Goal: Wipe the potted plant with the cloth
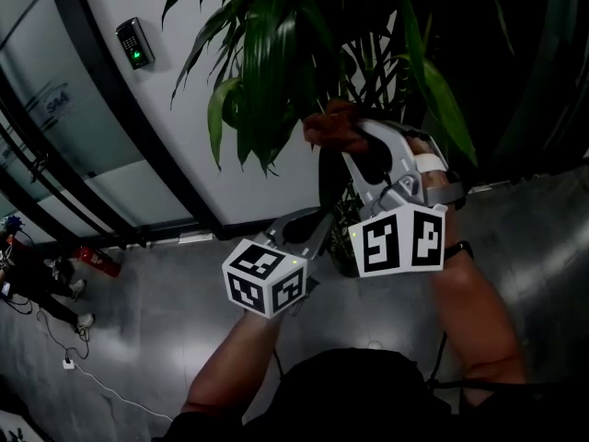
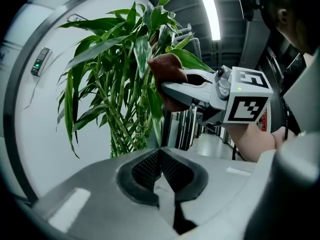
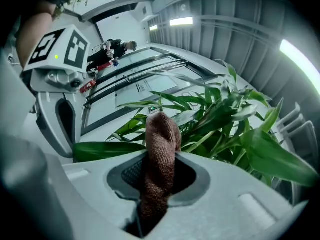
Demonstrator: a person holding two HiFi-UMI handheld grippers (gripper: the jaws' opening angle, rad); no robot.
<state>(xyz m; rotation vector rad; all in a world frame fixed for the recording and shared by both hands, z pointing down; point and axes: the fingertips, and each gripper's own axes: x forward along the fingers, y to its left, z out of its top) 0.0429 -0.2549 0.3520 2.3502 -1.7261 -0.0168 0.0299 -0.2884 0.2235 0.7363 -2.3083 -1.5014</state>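
The potted plant (image 1: pixel 276 53) with long green leaves stands against a white curved wall; its pot is mostly hidden behind the grippers. My right gripper (image 1: pixel 345 136) is shut on a brown cloth (image 1: pixel 329 125), which sticks out past the jaws and lies against the leaves. In the right gripper view the cloth (image 3: pixel 160 144) stands up between the jaws of that gripper (image 3: pixel 159 171). My left gripper (image 1: pixel 324 217) sits lower, shut on the tip of one hanging leaf (image 2: pixel 150 99). In the left gripper view that leaf runs down into the closed jaws of my left gripper (image 2: pixel 159 156), below the cloth (image 2: pixel 167 71).
An access reader (image 1: pixel 135 44) with a green light is on the wall left of the plant. A red extinguisher (image 1: pixel 97 261) and cables lie on the grey floor at the left. A glass wall runs behind, and a person (image 3: pixel 117 46) stands far off.
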